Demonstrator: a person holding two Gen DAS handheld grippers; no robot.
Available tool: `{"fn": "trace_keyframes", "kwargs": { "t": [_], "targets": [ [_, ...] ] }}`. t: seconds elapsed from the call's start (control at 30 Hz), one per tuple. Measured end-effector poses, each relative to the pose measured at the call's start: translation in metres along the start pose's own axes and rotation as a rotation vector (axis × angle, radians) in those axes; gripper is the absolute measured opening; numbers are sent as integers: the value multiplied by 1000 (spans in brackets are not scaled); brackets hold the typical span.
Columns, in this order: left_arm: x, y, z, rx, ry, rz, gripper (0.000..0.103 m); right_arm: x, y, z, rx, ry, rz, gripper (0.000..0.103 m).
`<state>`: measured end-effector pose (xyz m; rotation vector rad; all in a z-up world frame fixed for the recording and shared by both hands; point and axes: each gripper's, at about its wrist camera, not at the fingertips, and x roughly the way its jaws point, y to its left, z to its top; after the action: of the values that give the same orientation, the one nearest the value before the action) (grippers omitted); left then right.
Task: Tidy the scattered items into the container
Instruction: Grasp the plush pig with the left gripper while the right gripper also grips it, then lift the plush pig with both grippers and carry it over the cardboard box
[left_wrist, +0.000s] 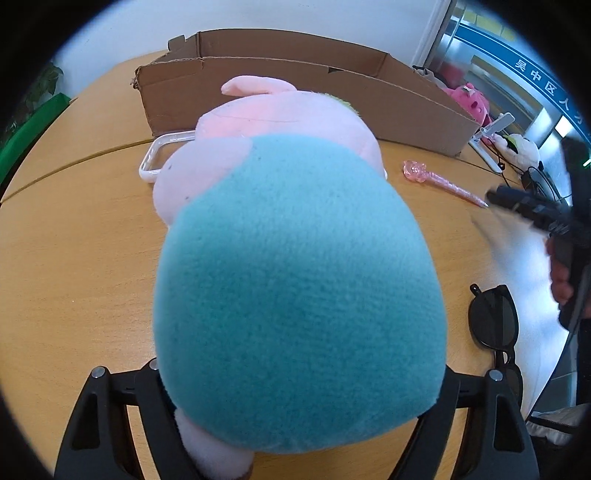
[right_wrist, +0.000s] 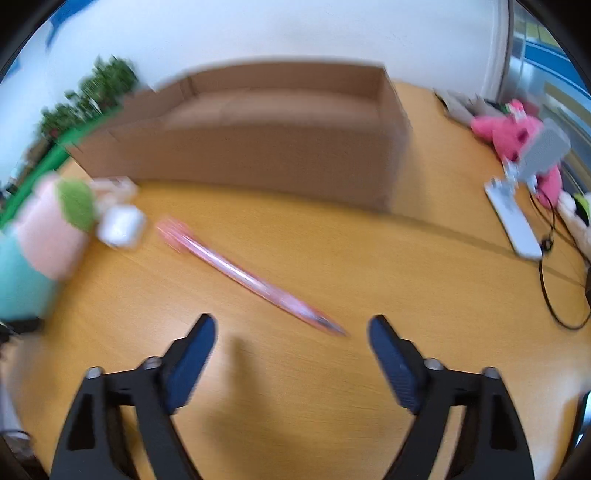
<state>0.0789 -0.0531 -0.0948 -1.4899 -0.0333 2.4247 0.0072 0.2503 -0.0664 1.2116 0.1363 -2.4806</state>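
My left tongs (left_wrist: 295, 424) clamp the plush toy (left_wrist: 295, 277) in front of the cardboard box (left_wrist: 295, 92); my right tongs (right_wrist: 291, 350) gape, empty, over the pink pen (right_wrist: 243, 273) before that box.

The plush (left_wrist: 295, 288) is soft fleece, matt and finely napped, in teal and pale pink cloth. The box (left_wrist: 295, 96) is brown corrugated cardboard, matt, with torn, creased edges. The table (left_wrist: 81, 266) is wood-grain laminate, smooth with a slight sheen. The pen (left_wrist: 443, 182) is clear pink plastic, glossy and glittery. The sunglasses (left_wrist: 493, 317) are glossy black plastic. The case (left_wrist: 155, 162) beside the plush is translucent white plastic. The gripper (right_wrist: 291, 363) arms are matt black plastic with textured dark pads (right_wrist: 192, 362) and small metal pins.
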Motion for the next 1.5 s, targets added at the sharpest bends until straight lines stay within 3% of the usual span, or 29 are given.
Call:
{"fn": "trace_keyframes", "kwargs": {
  "t": [0.07, 0.13, 0.23, 0.37, 0.43, 0.53, 0.63, 0.7, 0.87, 1.0, 1.17, 1.37, 1.5],
  "targets": [
    [-4, 1, 1, -1, -6, 0, 83, -25, 18, 19, 10, -67, 73, 87],
    [-4, 0, 0, 0, -15, 4, 83, -47, 41, 40, 16, -130, 150, 97],
    [-3, -1, -1, 4, -30, 12, 83, -53, 77, 63, 49, -157, 246, 100],
    [-2, -3, -1, 6, -45, 18, 83, -10, 121, 80, 128, -66, 338, 100],
    [-1, -5, -1, 14, -54, 23, 83, 28, 142, 76, 146, 47, 330, 97],
    [0, -7, -1, 19, -61, 27, 83, 70, 166, 60, 168, 196, 392, 89],
    [1, -9, -1, 35, -72, 38, 83, 78, 175, 57, 173, 195, 422, 85],
    [1, -11, -2, 44, -80, 56, 77, 76, 177, 56, 167, 192, 426, 82],
    [-8, -15, -1, 25, -85, 0, 69, 67, 175, 48, 160, 169, 442, 73],
    [-29, -27, 2, 49, -135, 21, 67, 39, 171, 53, 147, 116, 477, 69],
    [-73, -42, 31, 91, -267, 50, 67, -15, 163, 78, 111, -15, 517, 68],
    [-133, -61, 102, 173, -446, 78, 67, -96, 153, 146, 29, -226, 511, 68],
    [-165, -69, 159, 224, -540, 101, 67, -133, 143, 196, 14, -313, 504, 68]
  ]
}}
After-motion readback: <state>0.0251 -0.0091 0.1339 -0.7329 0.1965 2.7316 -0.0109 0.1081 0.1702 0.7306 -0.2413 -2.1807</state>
